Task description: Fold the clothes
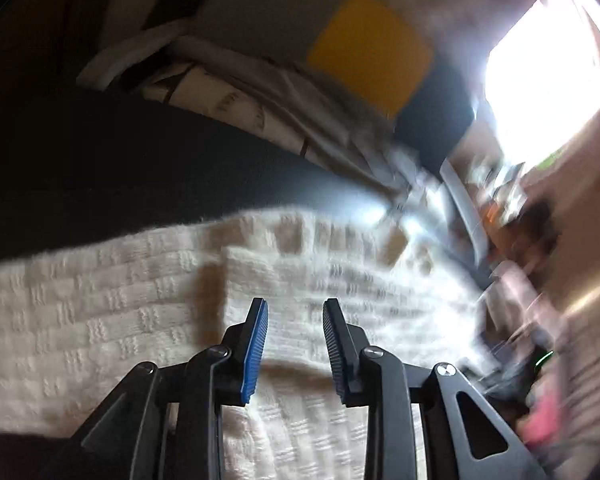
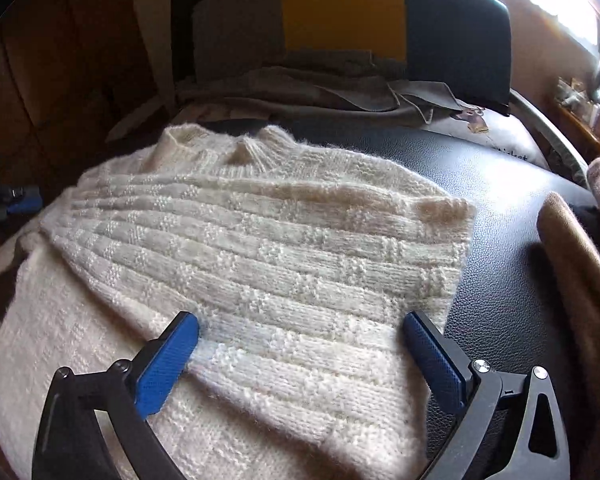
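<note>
A: Where is the sweater?

B: It lies flat on the black leather surface. The collar points away from the right gripper, toward the pile of grey cloth and the yellow panel at the back. The long axis runs from the collar toward the near side. A folded layer lies across the body, its edge slanting from far left to near right.

A: State of the right gripper?

B: Jaws wide apart, nothing between them. The blue pads sit low over the near part of the sweater; whether they touch the knit cannot be told.

A: And the left gripper?

B: Jaws partly open with a narrow gap, holding nothing. It hangs over the sweater beside a folded edge. That view is blurred on its right side.

A: Anything else nearby?

B: A tan cloth lies on the leather at the right, apart from the sweater.
</note>
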`<state>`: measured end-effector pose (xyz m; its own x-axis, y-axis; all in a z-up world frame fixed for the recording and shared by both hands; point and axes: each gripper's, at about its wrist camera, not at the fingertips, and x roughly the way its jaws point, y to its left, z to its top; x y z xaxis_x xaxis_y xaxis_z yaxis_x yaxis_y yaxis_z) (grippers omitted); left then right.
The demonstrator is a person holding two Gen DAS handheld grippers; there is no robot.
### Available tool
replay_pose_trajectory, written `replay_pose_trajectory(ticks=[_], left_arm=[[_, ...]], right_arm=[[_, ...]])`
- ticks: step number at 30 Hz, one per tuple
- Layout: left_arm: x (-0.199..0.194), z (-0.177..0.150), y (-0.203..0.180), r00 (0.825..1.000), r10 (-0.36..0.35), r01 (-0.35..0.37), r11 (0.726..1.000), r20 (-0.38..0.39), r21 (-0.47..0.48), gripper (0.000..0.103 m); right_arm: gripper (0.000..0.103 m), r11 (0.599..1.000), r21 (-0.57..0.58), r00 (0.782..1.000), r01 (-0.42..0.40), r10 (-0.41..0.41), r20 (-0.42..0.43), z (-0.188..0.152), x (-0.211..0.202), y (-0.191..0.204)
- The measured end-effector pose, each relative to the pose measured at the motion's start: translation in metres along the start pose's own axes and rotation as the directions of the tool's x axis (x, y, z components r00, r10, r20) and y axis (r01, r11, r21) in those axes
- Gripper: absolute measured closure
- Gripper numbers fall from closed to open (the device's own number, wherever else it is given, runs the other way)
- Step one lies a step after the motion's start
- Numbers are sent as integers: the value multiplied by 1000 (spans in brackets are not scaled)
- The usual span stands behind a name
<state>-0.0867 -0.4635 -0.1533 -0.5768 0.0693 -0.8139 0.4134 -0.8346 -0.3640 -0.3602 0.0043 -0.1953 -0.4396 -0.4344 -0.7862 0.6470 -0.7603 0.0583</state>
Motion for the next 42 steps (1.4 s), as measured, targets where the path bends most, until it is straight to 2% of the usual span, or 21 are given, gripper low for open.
replay_pose_trajectory(ticks=[1,2,4,7,9,12,14,16,17,21,25,26,27,33,34,35,37,38,39,41,42], left_arm=[[16,-6,-2,996,62,-60,998,-71,28,75],[23,-10,0,993,75,-73,997,-92,34,76],[18,-11,4,997,53,-53,999,-58,11,77],[3,1,-5,1000,-3,3,1000,-4,13,78],[-3,12,-22,995,-102,102,994,-2,47,77],[5,36,-58,954,-296,298,953,-46,55,73],[17,52,-84,920,-385,389,920,-70,52,68],[40,73,-109,875,-469,475,879,-118,30,63],[54,81,-119,861,-487,495,869,-147,22,62],[112,106,-153,847,-461,484,875,-267,24,61],[164,115,-169,859,-402,438,898,-317,47,61],[172,118,-171,854,-407,446,893,-325,55,61],[179,119,-172,841,-419,463,885,-342,54,61],[197,114,-190,719,-547,615,788,-429,26,63],[202,115,-194,702,-561,631,776,-438,18,63],[206,116,-199,690,-571,643,766,-445,14,69],[207,123,-208,661,-620,687,727,-422,7,72],[204,126,-211,652,-646,707,707,-396,10,72],[201,128,-212,653,-664,717,697,-364,13,72],[205,130,-214,662,-667,711,703,-341,3,73],[209,129,-214,682,-647,689,725,-342,4,73]], right_arm=[[0,1000,-26,1000,10,-10,-8,0,0,0],[0,999,-32,1000,14,-14,-9,-1,-1,-1],[0,1000,2,1000,-11,11,-3,-6,-4,-11],[0,999,22,1000,-31,31,-6,-5,-11,-9],[0,998,27,999,-52,52,-15,5,-13,-6],[0,998,1,997,-67,67,34,22,-19,2],[0,998,-30,997,-62,64,50,32,-14,9],[0,995,-43,995,-89,91,39,39,0,16],[0,994,-51,994,-99,100,33,39,5,19],[0,994,-70,996,-84,86,14,37,26,26],[0,989,-19,987,-148,149,53,33,19,14],[0,986,-7,984,-164,164,63,32,17,12],[0,984,4,981,-179,178,72,31,16,9],[0,973,39,969,-229,224,102,32,16,3],[0,972,43,968,-233,227,105,32,15,2],[0,971,45,968,-234,228,108,32,15,2],[0,970,49,966,-238,231,113,32,15,2],[0,970,51,966,-240,232,115,32,15,2],[0,969,53,965,-241,234,118,32,15,1],[0,967,59,964,-246,238,122,32,15,0],[0,967,63,963,-248,239,124,32,16,-1]])
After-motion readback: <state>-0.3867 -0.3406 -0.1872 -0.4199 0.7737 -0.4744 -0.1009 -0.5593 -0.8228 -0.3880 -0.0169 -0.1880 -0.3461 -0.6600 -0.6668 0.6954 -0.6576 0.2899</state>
